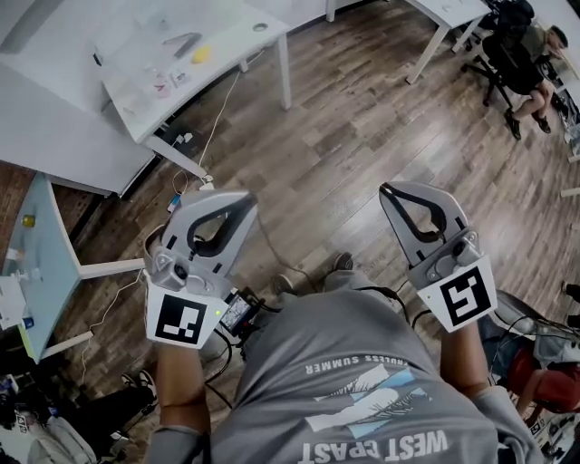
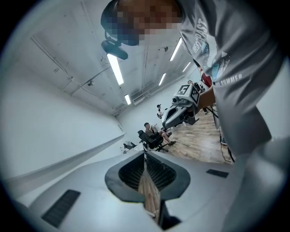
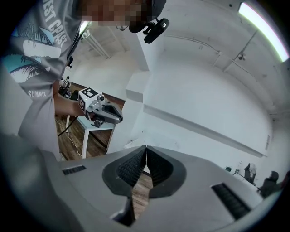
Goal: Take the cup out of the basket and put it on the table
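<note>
No cup or basket shows in any view. In the head view I hold both grippers up in front of my chest, over the wooden floor. My left gripper (image 1: 243, 199) is shut, its jaws meeting at the tips with nothing between them (image 2: 145, 155). My right gripper (image 1: 390, 192) is also shut and empty (image 3: 146, 149). Each gripper view looks sideways across the room and catches the other gripper: the right one (image 2: 181, 108) and the left one (image 3: 103, 111).
A white desk (image 1: 181, 54) with small items stands far left. A pale blue table (image 1: 45, 254) is at the left edge, and another white table (image 1: 449, 14) is at the top right. A person sits on an office chair (image 1: 517, 59). Cables (image 1: 213, 127) trail over the floor.
</note>
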`<state>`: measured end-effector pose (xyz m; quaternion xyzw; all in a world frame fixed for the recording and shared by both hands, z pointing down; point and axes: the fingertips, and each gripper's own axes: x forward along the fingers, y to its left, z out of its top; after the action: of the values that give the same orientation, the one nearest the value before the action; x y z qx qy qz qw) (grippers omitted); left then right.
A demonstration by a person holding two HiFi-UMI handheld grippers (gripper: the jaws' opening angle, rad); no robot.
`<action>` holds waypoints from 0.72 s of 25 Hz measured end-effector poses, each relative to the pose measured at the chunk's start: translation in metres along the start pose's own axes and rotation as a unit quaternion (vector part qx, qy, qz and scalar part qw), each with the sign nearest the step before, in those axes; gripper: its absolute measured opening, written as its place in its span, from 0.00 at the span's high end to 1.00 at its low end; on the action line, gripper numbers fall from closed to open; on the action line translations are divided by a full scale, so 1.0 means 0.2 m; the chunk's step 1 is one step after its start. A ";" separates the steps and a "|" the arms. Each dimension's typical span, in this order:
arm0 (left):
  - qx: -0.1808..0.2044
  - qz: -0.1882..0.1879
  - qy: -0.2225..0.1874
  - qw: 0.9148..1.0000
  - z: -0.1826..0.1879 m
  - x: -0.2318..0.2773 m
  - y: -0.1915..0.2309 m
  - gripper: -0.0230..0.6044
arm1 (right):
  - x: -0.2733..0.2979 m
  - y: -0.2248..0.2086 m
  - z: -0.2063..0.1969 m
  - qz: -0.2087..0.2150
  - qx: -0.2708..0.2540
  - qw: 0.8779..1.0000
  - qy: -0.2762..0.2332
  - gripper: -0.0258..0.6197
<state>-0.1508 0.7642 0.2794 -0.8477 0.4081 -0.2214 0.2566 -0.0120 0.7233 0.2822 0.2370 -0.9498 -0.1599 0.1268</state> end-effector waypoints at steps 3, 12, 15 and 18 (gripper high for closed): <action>0.014 -0.004 0.012 1.000 0.04 0.20 0.00 0.92 | -0.05 -0.16 -0.08 -0.002 -0.014 1.000 0.000 0.94; 0.033 -0.023 0.006 0.999 0.20 0.72 -0.02 0.92 | -0.22 -0.62 -0.27 -0.033 -0.081 0.996 0.015 0.94; 0.044 -0.041 0.009 0.998 0.21 0.83 -0.02 0.92 | -0.24 -0.71 -0.34 -0.050 -0.069 0.996 0.031 0.94; 0.055 -0.058 0.001 0.997 0.19 0.94 0.00 0.92 | -0.24 -0.79 -0.39 -0.064 -0.061 0.995 0.035 0.94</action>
<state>-0.0223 0.6223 0.2818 -0.8543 0.3462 -0.2590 0.2886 0.1179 0.5951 0.2883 0.2947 -0.9163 -0.2168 0.1632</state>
